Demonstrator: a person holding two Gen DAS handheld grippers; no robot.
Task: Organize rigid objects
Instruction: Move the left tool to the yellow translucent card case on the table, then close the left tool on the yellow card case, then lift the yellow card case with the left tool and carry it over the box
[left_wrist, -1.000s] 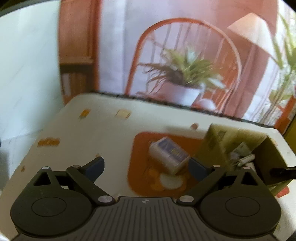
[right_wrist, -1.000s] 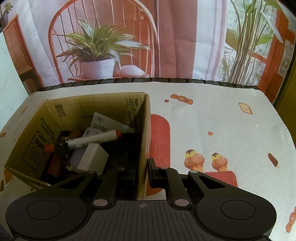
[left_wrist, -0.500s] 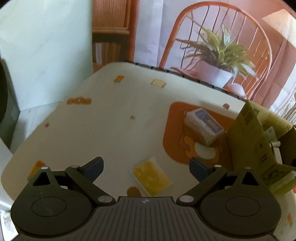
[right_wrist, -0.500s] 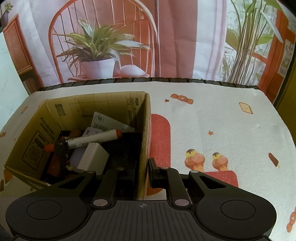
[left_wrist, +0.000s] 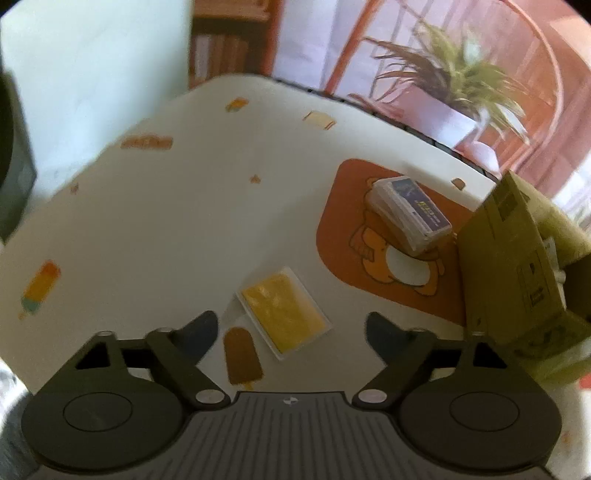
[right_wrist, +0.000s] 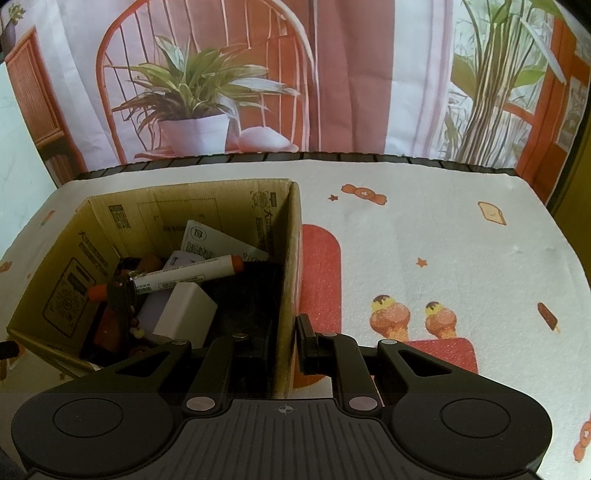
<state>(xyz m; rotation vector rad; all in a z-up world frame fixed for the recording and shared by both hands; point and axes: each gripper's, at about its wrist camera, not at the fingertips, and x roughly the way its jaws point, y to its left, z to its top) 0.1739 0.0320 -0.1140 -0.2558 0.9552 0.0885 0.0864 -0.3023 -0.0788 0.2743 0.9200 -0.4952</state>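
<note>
In the left wrist view my left gripper (left_wrist: 291, 328) is open and empty, just above a flat yellow packet (left_wrist: 282, 312) that lies on the table between its fingers. A clear card case with a blue label (left_wrist: 412, 212) lies farther right on an orange print, beside the cardboard box (left_wrist: 509, 266). In the right wrist view my right gripper (right_wrist: 286, 339) is shut on the right wall of the cardboard box (right_wrist: 286, 266). Inside lie a white marker with orange caps (right_wrist: 184, 277), a white block (right_wrist: 184, 314), a card and other items.
The table (right_wrist: 424, 240) has a white cloth with sweets prints. A printed backdrop with a chair and a plant (right_wrist: 192, 107) stands behind the far edge. A white wall (left_wrist: 92, 66) rises left of the table.
My left gripper has swung left and back from the box; the yellow packet has come into view between its fingers. My right gripper and the box have not moved.
</note>
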